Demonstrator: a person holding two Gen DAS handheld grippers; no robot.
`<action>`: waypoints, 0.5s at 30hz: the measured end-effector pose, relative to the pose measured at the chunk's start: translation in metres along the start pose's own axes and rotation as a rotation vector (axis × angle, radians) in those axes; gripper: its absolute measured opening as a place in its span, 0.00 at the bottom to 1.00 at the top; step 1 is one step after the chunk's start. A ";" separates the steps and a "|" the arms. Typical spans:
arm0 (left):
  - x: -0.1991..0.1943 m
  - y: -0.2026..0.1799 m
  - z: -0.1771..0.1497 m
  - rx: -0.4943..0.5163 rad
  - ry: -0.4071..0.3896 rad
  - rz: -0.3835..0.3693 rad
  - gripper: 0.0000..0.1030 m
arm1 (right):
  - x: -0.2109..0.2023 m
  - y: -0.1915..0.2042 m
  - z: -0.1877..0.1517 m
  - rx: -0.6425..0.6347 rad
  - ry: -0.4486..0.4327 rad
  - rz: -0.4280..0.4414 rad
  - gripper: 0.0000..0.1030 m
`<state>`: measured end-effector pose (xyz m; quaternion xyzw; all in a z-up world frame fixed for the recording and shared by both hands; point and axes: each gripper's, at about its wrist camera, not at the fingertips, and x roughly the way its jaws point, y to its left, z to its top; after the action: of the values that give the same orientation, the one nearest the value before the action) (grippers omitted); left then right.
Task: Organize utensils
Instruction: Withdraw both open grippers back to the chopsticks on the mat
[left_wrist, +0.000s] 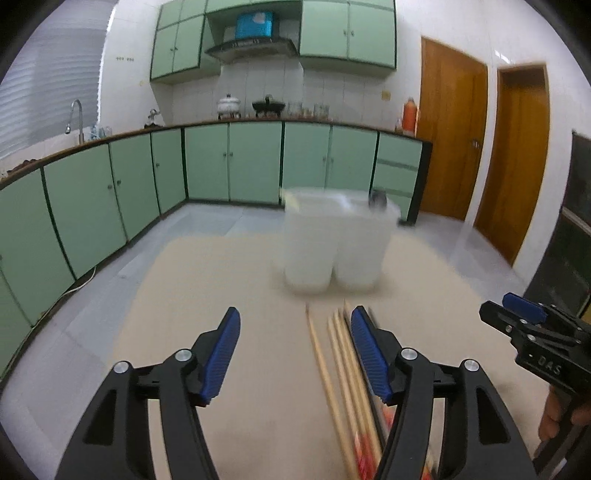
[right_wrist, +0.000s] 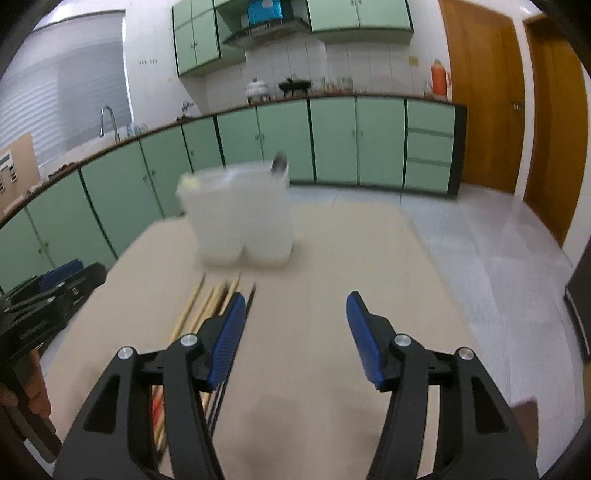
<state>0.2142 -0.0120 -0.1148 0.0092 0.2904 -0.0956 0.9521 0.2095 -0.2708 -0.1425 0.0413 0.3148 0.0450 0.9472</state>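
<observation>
**Both tongs open above chopsticks on the beige worktop**

Left gripper (left_wrist: 295, 317) parted about halfway, nothing between the blue pads, nothing gripped. Right gripper (right_wrist: 296, 302) likewise spread about halfway and empty, only bare worktop (right_wrist: 332, 258) showing in the gap. Both poised side by side over the near part of the worktop, angled downward.

Chopsticks (left_wrist: 340, 354) lying flat in a loose bundle, pale wooden ones plus at least one dark one, red-patterned at the near ends, tips pointing toward the far edge. Bundle just beside the inner face of the left gripper's right finger, and partly under the right gripper's left finger in the right wrist view; contact with either not clear through the blur.

White translucent holder (left_wrist: 336, 243) with two compartments, upright toward the far edge, just beyond the chopstick tips. A dark utensil end (left_wrist: 377, 199) sticking up from its right compartment; kind unclear.
</observation>
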 end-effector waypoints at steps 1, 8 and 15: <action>-0.002 0.000 -0.005 0.006 0.011 0.002 0.60 | -0.004 0.002 -0.010 0.000 0.012 -0.004 0.54; -0.016 -0.001 -0.053 0.003 0.099 0.017 0.60 | -0.024 0.029 -0.071 -0.025 0.089 0.020 0.51; -0.028 0.000 -0.074 0.015 0.113 0.032 0.60 | -0.025 0.053 -0.091 -0.057 0.113 0.040 0.45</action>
<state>0.1509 -0.0019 -0.1610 0.0267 0.3429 -0.0817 0.9355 0.1316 -0.2167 -0.1941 0.0178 0.3654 0.0750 0.9277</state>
